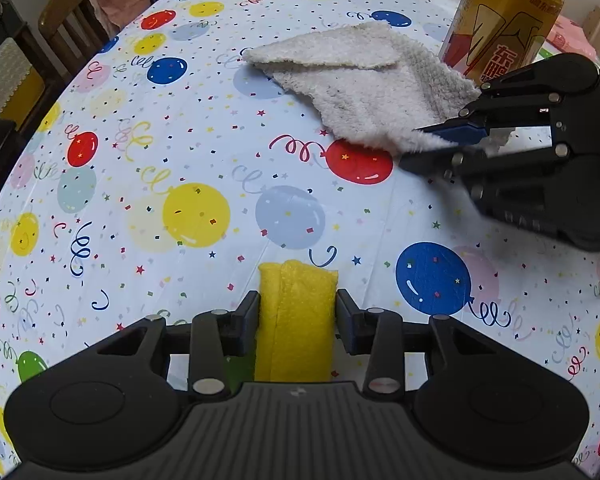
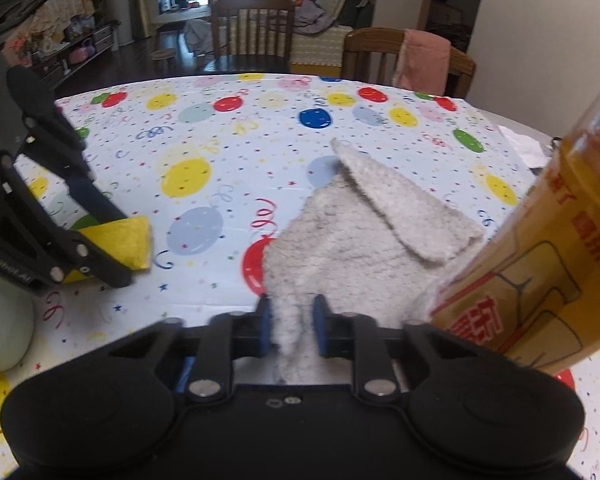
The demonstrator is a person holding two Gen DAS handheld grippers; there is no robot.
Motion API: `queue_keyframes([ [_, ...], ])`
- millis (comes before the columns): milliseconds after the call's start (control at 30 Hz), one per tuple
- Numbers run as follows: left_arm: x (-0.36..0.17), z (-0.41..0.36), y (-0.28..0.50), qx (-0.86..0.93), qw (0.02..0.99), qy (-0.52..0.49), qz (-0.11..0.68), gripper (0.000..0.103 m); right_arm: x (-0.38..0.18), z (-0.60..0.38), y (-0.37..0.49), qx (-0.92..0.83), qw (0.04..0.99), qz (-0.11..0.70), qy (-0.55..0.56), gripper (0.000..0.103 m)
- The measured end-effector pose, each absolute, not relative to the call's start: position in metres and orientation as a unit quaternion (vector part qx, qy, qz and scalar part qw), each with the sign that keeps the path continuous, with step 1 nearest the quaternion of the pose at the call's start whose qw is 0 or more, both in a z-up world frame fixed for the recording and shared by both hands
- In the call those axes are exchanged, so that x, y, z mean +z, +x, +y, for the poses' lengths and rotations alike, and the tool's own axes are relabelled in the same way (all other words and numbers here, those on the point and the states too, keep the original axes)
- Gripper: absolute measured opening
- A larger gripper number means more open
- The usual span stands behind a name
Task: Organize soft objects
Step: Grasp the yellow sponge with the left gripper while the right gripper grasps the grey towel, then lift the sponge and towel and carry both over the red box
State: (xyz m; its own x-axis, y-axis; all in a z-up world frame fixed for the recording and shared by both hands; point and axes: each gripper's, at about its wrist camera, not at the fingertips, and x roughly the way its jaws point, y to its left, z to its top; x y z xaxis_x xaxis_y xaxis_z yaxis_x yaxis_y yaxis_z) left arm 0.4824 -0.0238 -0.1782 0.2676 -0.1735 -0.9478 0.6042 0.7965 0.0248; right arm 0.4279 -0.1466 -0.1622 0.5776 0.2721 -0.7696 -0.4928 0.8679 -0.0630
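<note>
Left wrist view shows the left hand-held gripper (image 1: 297, 312) clamping the yellow cloth (image 1: 296, 320) and the right hand-held gripper (image 2: 293, 330) pinching the white towel (image 2: 352, 248), both still unsorted on the surface (image 1: 220, 120).

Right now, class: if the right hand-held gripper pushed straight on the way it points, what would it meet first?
The right hand-held gripper already pinches the fluffy white towel; going on, it would probably plough into more towel lying on the balloon-print tablecloth.

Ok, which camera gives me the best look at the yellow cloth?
The left wrist view: the yellow cloth sits centred between the left gripper fingers, its fold visible. The right wrist view shows only one corner of it at the left, partly hidden behind that gripper.
</note>
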Motion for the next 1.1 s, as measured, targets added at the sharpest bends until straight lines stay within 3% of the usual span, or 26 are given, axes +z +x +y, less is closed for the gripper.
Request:
queue_keyframes([
  [133,-0.177,-0.025,0.479,-0.238,0.776,0.199,0.550,0.038,-0.159,-0.154,0.430,0.212,0.879,0.412,-0.115,0.005],
  [667,-0.109,0.001,0.473,-0.147,0.830,0.125,0.523,0.038,-0.085,-0.168,0.389,0.252,0.891,0.367,-0.093,0.005],
  [1100,-0.041,0.021,0.413,-0.124,0.866,0.036,0.483,0.038,-0.019,-0.177,0.334,0.286,0.893,0.332,-0.107,0.005],
])
